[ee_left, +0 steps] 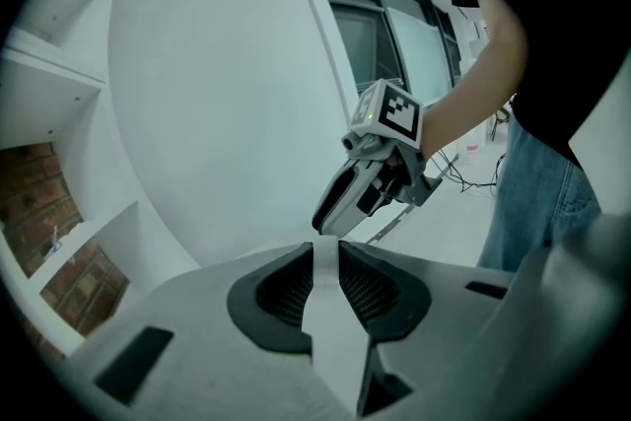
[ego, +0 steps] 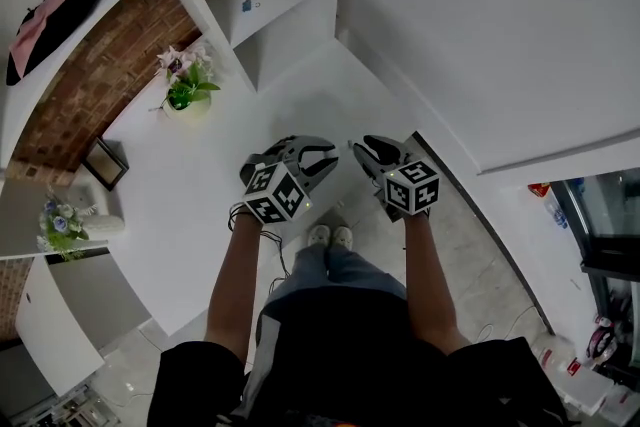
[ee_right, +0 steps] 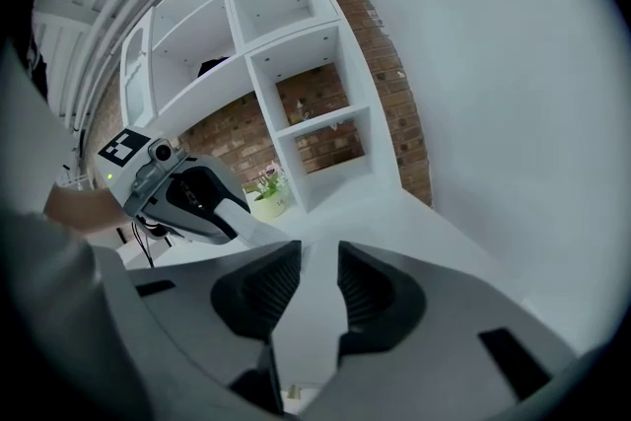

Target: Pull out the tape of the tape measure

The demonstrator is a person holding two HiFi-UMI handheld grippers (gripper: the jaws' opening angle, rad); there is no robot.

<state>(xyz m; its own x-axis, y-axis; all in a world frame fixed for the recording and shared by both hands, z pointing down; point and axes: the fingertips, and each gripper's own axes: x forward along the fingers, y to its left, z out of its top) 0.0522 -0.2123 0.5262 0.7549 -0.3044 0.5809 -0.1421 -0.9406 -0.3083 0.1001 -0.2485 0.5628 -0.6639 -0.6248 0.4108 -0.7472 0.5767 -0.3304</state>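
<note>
No tape measure shows in any view. In the head view a person stands holding both grippers out at waist height, tips turned toward each other with a small gap between them. My left gripper (ego: 330, 163) has its jaws a little apart (ee_left: 325, 251); only pale surface shows through the narrow gap. The right gripper (ego: 362, 160) stands wider (ee_right: 320, 256), nothing between its pads. Each gripper view faces the other gripper: the right one (ee_left: 330, 217) hangs just beyond the left jaws, and the left one (ee_right: 246, 227) sits close by the right jaws.
A white counter (ego: 200, 205) runs along the left with a potted plant (ego: 185, 93), a dark picture frame (ego: 103, 163) and a flower vase (ego: 65, 223). White shelving (ego: 250, 5) over brick stands behind. The person's shoes (ego: 330, 237) are below the grippers. A cable (ee_left: 463, 173) trails on the floor.
</note>
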